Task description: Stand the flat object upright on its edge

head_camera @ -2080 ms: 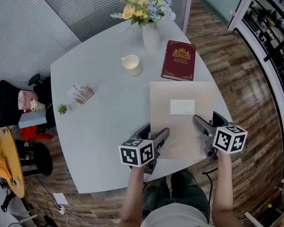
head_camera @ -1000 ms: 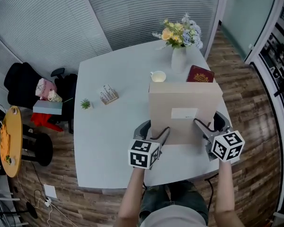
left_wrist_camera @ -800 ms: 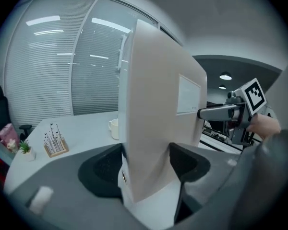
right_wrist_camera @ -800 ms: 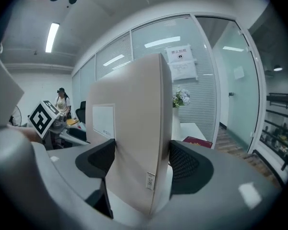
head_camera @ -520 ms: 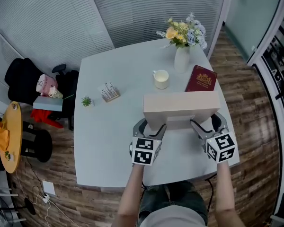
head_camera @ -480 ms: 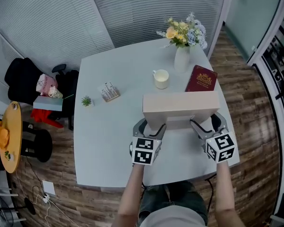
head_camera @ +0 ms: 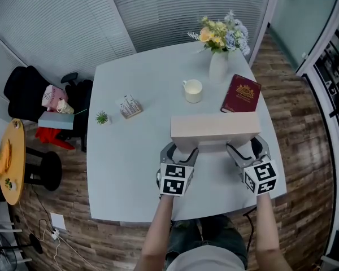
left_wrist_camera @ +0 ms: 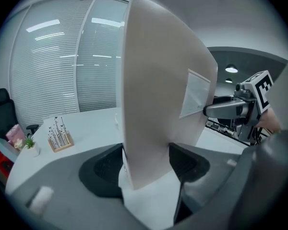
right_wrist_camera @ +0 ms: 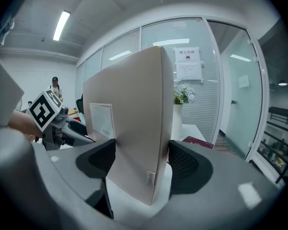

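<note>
Box: flat box, beige, upright on its long edge over the near side of the bench; contact with the bench cannot be told.
Left claw: clamped on the box's left end, a pad on each face.
Right claw: clamped likewise on the right end.
Behind: red book just beyond the box; cup farther.
</note>
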Available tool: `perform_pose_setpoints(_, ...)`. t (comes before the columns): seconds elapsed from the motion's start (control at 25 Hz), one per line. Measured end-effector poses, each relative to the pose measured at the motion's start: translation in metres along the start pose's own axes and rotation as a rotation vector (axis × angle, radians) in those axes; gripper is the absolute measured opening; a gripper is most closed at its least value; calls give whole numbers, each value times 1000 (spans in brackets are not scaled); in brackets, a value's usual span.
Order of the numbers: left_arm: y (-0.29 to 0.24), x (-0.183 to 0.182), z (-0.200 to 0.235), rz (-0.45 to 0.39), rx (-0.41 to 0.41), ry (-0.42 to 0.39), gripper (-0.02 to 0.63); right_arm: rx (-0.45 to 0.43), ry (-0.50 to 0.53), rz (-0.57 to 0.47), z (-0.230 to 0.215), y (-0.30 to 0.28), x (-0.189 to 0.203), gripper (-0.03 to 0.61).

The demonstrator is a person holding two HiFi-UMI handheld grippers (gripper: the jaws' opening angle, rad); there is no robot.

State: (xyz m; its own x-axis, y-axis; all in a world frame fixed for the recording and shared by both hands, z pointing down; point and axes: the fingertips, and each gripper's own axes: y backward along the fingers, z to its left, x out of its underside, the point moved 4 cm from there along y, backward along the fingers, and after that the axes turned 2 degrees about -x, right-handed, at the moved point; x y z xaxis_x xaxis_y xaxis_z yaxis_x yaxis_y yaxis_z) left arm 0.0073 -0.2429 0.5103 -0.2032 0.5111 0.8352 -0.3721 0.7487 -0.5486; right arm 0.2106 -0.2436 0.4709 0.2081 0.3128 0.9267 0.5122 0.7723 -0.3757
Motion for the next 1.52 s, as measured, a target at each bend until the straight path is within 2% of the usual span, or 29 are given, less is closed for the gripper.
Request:
perform_pose_setpoints(0.36, -1, 4, 1, -8, 3, -3, 313, -1, -17, -21, 1, -1, 4, 382)
perform_pose_setpoints(0.56, 2, 4, -3, -27, 25, 53, 314, 20, -43, -37, 3, 1, 7, 386)
perform_pose_setpoints(0.76, 9, 3, -4, -49, 32, 61, 318, 26, -49, -44, 9, 5, 8, 421)
perform_pose_setpoints(0.88, 14, 1, -4, -62, 35, 70, 333, 38, -66, -53, 9, 8, 8, 475)
perform_pose_setpoints(1.0, 21, 0, -6, -79, 36, 86, 341, 58, -78, -69, 8, 14, 5, 495)
perform_pose_setpoints(1.2, 44, -12, -6, -154, 40, 139, 342, 111, -55, -99, 8, 29, -6, 500)
perform_pose_setpoints(1.36, 66, -31, -1, -224, 12, 135, 341, 146, -50, -155, 8, 45, -25, 495)
perform_pose_setpoints(1.52, 88, -51, 5, -289, -12, 135, 336, 186, -45, -213, 7, 59, -44, 454)
